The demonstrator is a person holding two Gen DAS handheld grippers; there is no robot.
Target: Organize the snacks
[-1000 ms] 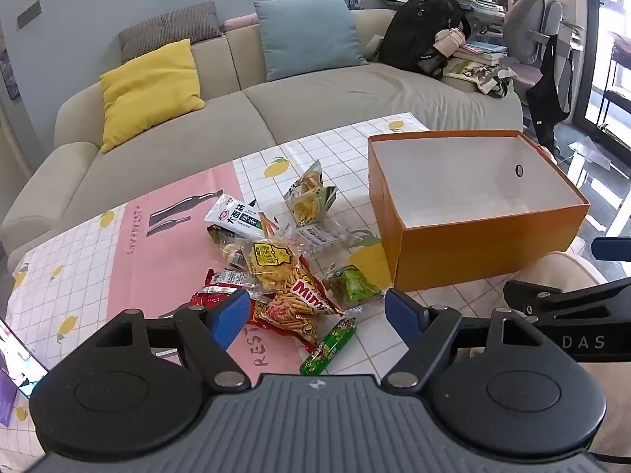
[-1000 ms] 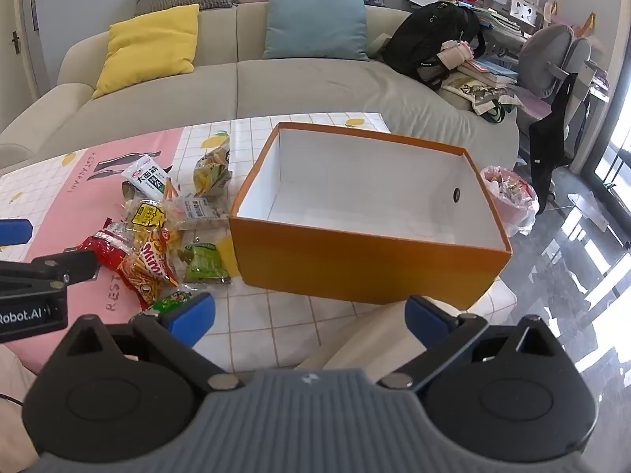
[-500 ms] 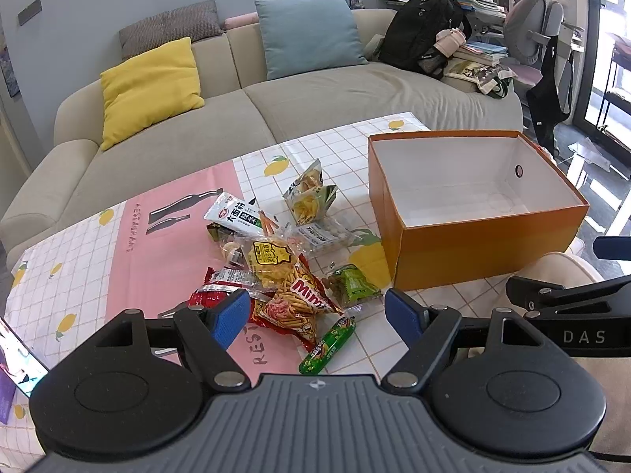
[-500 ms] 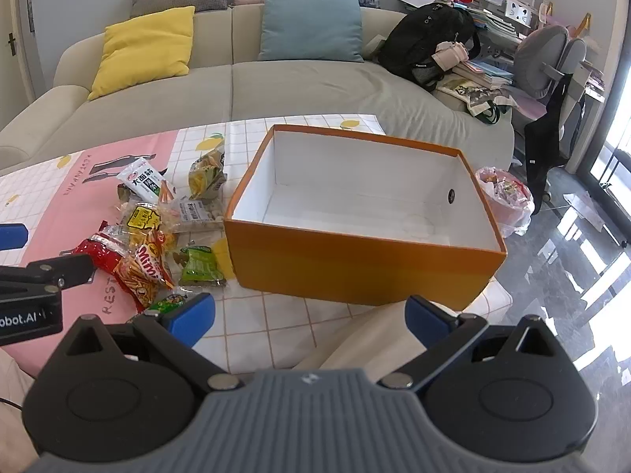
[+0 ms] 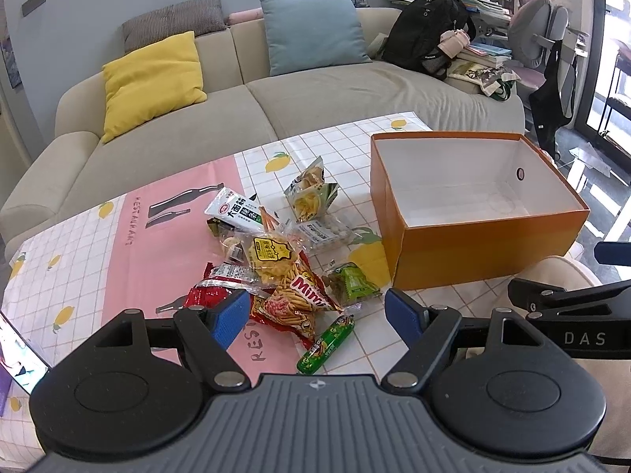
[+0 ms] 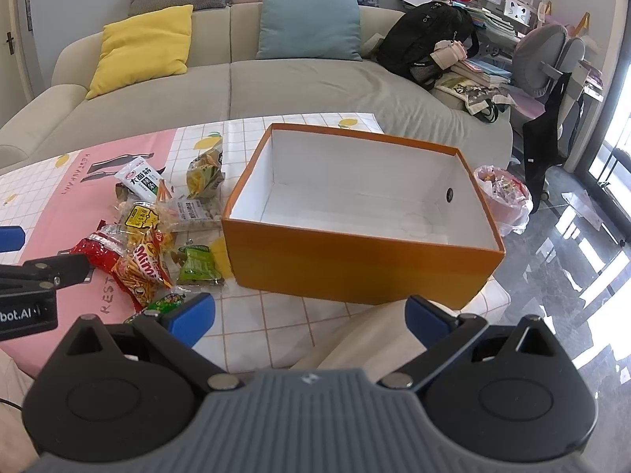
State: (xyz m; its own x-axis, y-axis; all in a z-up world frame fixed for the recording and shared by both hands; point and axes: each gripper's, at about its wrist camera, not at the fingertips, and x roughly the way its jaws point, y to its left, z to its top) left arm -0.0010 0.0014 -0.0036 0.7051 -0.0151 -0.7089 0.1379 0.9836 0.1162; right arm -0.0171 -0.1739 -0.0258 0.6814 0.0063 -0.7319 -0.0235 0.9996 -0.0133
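Your left gripper (image 5: 317,317) hangs with its blue fingers spread wide and nothing between them. Your right gripper (image 6: 309,317) is released in the same way and holds nothing.

The snacks (image 5: 284,264) lie in a loose pile on the table (image 5: 79,244), in the middle part toward its near edge. The box (image 5: 485,248) stands at the right end of the table, open at the top, and it looks empty inside.

The relation that matters is this. The pile lies straight ahead of your left gripper and a little below it, while from your right gripper it lies far to the left, with the box directly ahead instead. So I judge the left hand is the nearer one for the first pick.

The nearest piece is the green stick (image 5: 325,343), just before the left fingers. Its long axis runs slantwise, from near-left to far-right. You will probably need to turn the wrist so that the fingers close across this axis, not along it.

Some things are hard to see. The packets overlap, so the lower ones are partly covered and their edges cannot be followed. In the right view the green stick is partly cut off by the left finger. The near edge of the table is hidden behind both gripper bodies.
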